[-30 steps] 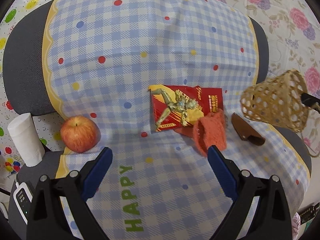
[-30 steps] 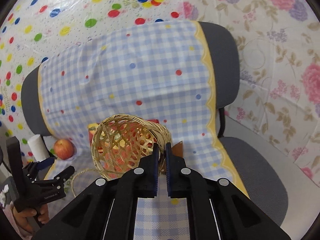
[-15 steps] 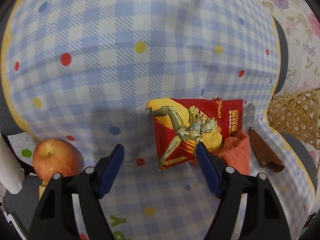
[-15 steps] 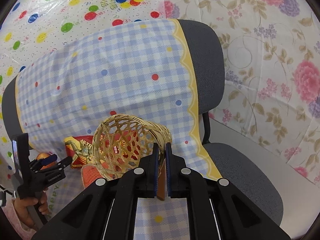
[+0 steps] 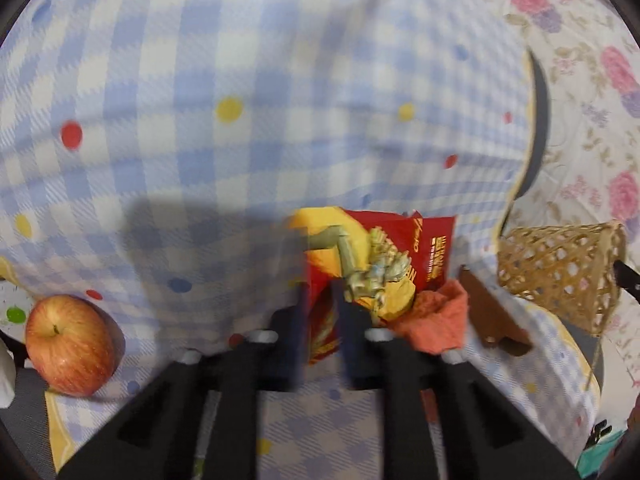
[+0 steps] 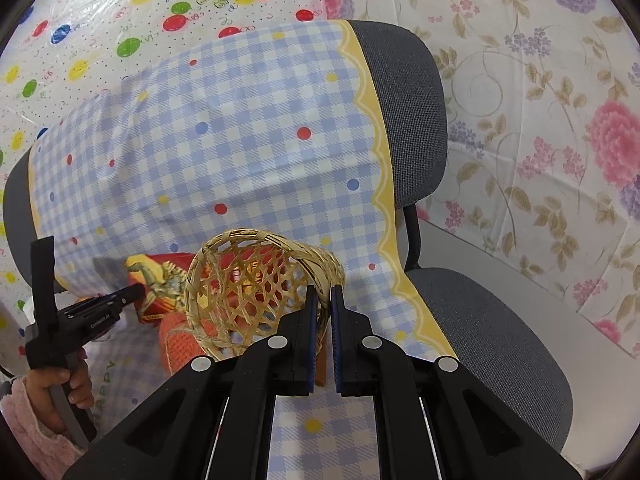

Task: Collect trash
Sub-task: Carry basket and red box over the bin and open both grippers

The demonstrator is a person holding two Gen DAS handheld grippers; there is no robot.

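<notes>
The grey office chair (image 6: 404,92) is draped with a blue-and-white checked plastic cloth (image 6: 240,152) dotted in red, yellow and blue; all items lie on the seat portion of this cloth.

The woven bamboo lattice basket (image 6: 248,292) is tilted on its side, mouth facing toward the left gripper. The right gripper (image 6: 323,308) is clamped on the basket's rim, jaws nearly together with only the thin wall between them.

A red-and-yellow apple (image 5: 70,346) sits at the seat's left edge, well apart from the basket. A crumpled orange knitted cloth (image 5: 438,322) lies just beside the wrapper, with a brown leather pouch (image 5: 494,320) between it and the basket.

The task item is the red-and-yellow foil snack wrapper printed with a figure (image 5: 376,256), lying flat at mid-seat, its right edge touching the orange cloth. The left gripper (image 5: 320,332) straddles the wrapper's lower left corner, jaws narrowed around it; motion blur prevents confirming contact, so the grip appears closed on the foil but is not certain.

Handling judgement: the wrapper is light, thin, pliable and slippery. Take hold at a free corner or edge, pinching well inward so the film does not slide out. Expect it to flop and crinkle when lifted; avoid snagging the orange cloth.
</notes>
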